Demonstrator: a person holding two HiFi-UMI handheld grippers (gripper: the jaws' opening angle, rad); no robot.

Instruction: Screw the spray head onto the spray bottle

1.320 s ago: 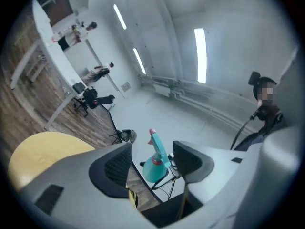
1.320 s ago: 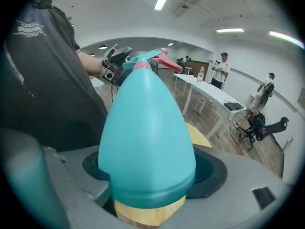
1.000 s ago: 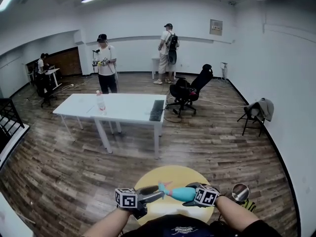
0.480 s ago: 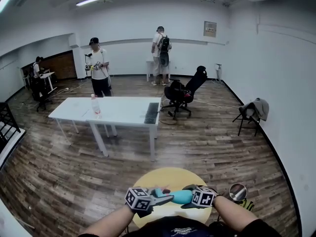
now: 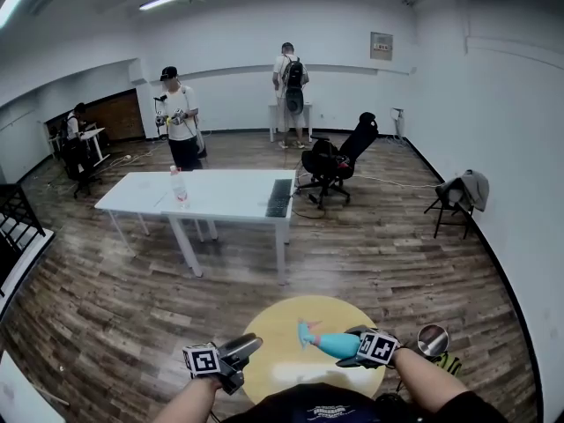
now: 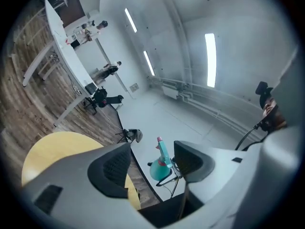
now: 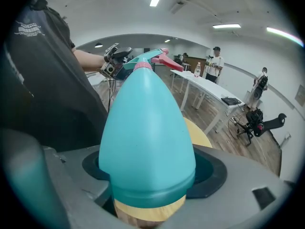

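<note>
head view: low in the frame, above a round yellow desk (image 5: pixel 280 322), the right gripper (image 5: pixel 352 349) holds a teal spray bottle (image 5: pixel 335 345) lying nearly level. its spray head (image 5: pixel 306 331) points up and to the left. the left gripper (image 5: pixel 245 349) is off to the left, apart from the bottle. left gripper view: its jaws stand wide, have just been opening, and have nothing between them; the bottle shows farther off, untouched. right gripper view: the jaws are clamped on the bottle's broad base. the pink-trimmed spray head sits on the neck at the far end.
</note>
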